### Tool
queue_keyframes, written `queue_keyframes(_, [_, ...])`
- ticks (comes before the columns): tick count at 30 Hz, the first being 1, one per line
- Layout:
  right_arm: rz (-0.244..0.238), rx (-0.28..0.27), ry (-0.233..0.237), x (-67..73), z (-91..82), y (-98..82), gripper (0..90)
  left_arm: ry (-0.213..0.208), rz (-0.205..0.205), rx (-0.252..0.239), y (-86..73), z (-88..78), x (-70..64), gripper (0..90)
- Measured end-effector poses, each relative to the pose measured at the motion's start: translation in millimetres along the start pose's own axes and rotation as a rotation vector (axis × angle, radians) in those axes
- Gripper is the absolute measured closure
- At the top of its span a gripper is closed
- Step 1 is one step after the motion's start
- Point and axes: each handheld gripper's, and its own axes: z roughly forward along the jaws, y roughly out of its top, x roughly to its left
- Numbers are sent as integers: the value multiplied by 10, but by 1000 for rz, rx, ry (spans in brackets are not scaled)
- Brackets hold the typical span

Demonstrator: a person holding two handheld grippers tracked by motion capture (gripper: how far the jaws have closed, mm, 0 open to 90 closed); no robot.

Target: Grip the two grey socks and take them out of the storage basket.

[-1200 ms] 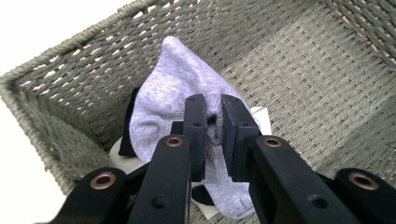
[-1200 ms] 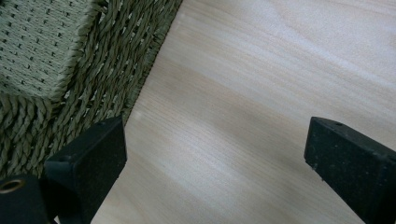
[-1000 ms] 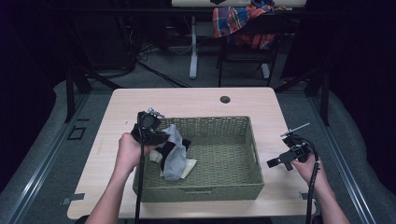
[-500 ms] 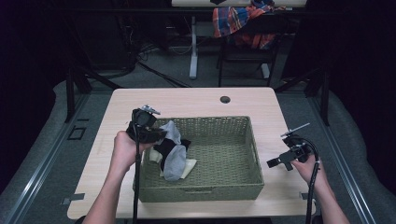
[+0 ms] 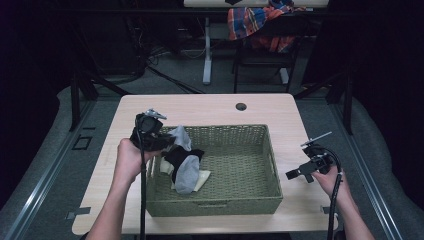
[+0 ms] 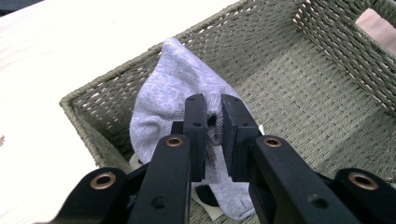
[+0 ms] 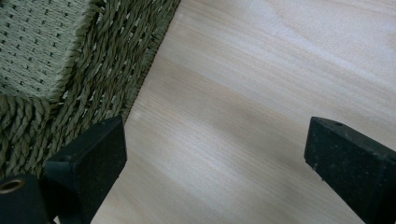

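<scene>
L gripper point(image 6: 213, 122) pinching grey sock point(image 6: 163, 107) over basket point(image 5: 250, 200), R gripper point(image 7: 215, 144) wide apart

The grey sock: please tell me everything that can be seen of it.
The grey sock is soft knitted fabric, light grey, crumpled and hanging. The left claw pinches a fold of it, lifting it over the left end of the woven basket. Its lower part still lies inside, against a black cloth and something cream.

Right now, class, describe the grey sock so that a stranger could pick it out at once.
Find the green woven basket on the wooden table. At its left end the left gripper pinches a grey sock above the rim. The black and cream cloths lie under it.
</scene>
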Motion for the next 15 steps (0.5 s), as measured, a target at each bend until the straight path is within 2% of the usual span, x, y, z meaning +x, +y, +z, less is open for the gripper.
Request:
queue_keyframes(4, [0, 0, 0, -2, 2, 0, 55, 4, -6, -9, 1, -39, 27, 818])
queue_keyframes(5, [-22, 26, 4, -17, -12, 11, 55, 4, -8, -11, 0, -55, 39, 818])
queue_keyframes(7, [-26, 29, 4, -19, -15, 13, 55, 8, -14, -18, -4, -87, 63, 818])
queue_keyframes(12, [-26, 32, -2, -21, -14, 12, 55, 18, -26, -36, -12, -173, 121, 818])
queue_keyframes(13, [-7, 10, 3, -11, 0, 3, 55, 26, -27, -42, -16, -184, 130, 818])
queue_keyframes(15, [-24, 30, -3, -21, -13, 10, 55, 31, -34, -47, -23, -215, 155, 818])
